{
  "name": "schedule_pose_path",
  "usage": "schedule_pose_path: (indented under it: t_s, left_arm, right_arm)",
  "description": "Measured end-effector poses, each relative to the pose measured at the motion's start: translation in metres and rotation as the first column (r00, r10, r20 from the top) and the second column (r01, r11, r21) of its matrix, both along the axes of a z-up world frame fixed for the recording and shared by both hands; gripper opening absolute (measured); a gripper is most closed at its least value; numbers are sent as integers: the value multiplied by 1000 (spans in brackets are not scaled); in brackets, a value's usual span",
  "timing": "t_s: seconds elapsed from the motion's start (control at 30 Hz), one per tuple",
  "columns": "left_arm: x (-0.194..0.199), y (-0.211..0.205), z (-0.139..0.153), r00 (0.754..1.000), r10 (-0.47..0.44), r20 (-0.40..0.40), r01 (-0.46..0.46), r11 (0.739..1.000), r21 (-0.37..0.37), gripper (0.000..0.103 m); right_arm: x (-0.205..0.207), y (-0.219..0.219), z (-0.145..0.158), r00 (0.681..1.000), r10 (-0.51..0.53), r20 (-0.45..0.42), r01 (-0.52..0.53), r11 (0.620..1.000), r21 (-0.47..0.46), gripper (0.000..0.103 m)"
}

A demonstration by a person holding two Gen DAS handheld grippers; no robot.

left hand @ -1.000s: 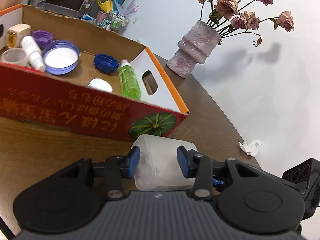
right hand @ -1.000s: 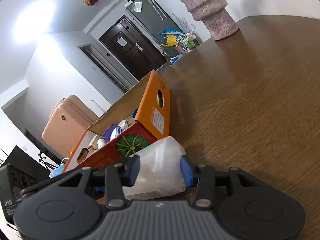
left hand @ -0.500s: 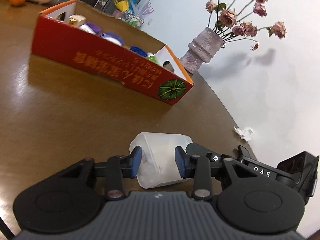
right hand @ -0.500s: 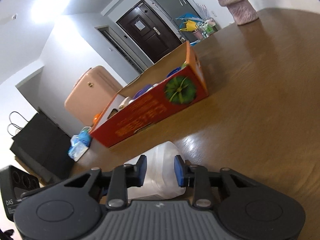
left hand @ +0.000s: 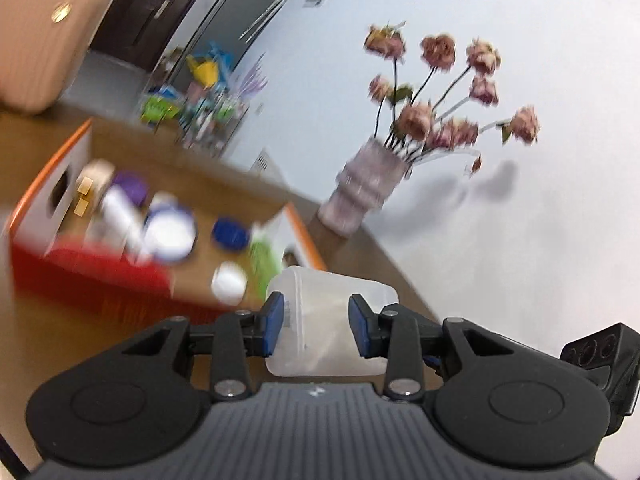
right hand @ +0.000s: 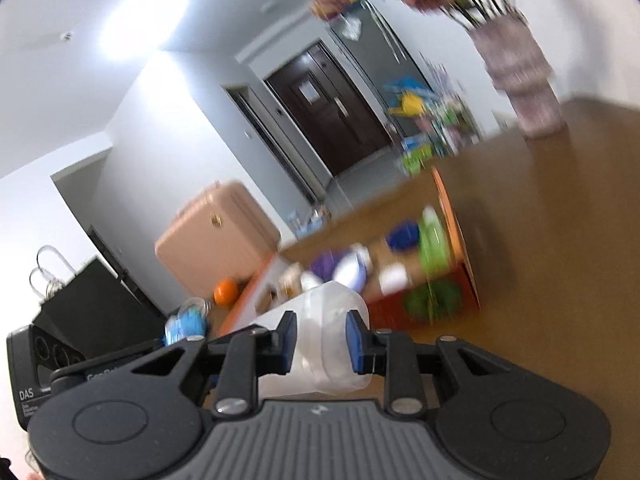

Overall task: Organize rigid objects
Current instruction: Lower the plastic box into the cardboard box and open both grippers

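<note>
A translucent white plastic container [left hand: 328, 288] lies on its side, held in the air between both grippers. My left gripper [left hand: 316, 327] presses its blue pads on the container's sides. My right gripper [right hand: 320, 340] grips the same container [right hand: 332, 304] from the other end, its jaws still closing on it. Just beyond it stands the open red and orange cardboard box [left hand: 100, 276], blurred by motion. The box holds a green bottle [left hand: 264, 256], a blue cap [left hand: 230, 232], a white-lidded jar [left hand: 170, 232] and other small items.
A pale ribbed vase [left hand: 364, 188] of dried roses stands on the brown table [left hand: 60, 340] beyond the box, by the white wall. A pink suitcase [right hand: 216, 236] and an orange [right hand: 226, 292] lie farther off. The other gripper's black body [left hand: 600, 356] is close at the right.
Both grippers have closed tighter on the container and lifted it off the table. The views have risen and now look down into the box.
</note>
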State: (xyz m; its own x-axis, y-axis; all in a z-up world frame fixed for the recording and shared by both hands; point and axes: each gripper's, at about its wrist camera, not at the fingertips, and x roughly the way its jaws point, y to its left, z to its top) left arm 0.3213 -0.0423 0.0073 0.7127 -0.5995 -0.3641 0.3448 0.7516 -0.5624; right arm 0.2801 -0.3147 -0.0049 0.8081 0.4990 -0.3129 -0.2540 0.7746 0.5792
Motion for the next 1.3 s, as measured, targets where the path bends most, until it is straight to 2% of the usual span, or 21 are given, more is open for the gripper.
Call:
schedule_pose_path:
  t_s: [0.1,0.23,0.4,0.5,0.6,0.67,0.77,0.87,1.0,1.03,1.1,1.23,1.3]
  left_arm:
    - [44,-2,4,999,-1,-45,0,1000,-22,35]
    - [96,-9,-15,986,-4,-168,1,1000,-21,35]
    - [127,-20,-44,963,-27,-269,42,998,50,35]
    - [141,-20,-58,944,-30,-330,57,996,70,36]
    - [154,-18,-63,947,8,-322,30,993,112,38]
    - [161,-13,-64,948,36,-315,-4,995,102,38]
    - [169,-6,-66,954,88,-286,-59,992,110,39]
    - [164,1,-63,949,109,-295,-82,991,101,40]
    - [139,2,-47,966,43,-253,-13,993,117,40]
    - [133,-1,-45,971,32,-238,2,990,143,40]
    - [128,-6,-44,970,29,-241,14,984,177,40]
    - [135,-2,-50,965,78,-249,-30,981,192,40]
    - [135,2,-52,966,81,-245,-32,980,199,46]
  right_arm:
    - [42,0,13,1000,-22,5,22,1000,-8,26]
    - [96,1,6,997,-30,-73,26,998,-59,26]
    - [140,4,-15,977,-29,-209,-4,988,-154,26]
    - [151,15,-27,967,-15,-255,-46,972,-230,26]
    - [162,35,-37,964,-7,-264,-77,948,-308,28]
    - [166,48,-37,976,-12,-216,-69,930,-361,28]
    - [177,53,-41,982,6,-188,-71,937,-341,27]
    - [180,59,-42,984,19,-175,-76,941,-329,28]
    - [161,57,-30,988,37,-149,-84,944,-320,28]
    - [157,55,-28,988,43,-150,-90,943,-319,28]
    - [155,50,-29,977,53,-208,-114,949,-294,28]
    - [163,54,-43,955,91,-281,-170,946,-274,30]
    - [163,57,-48,955,103,-278,-176,952,-252,31]
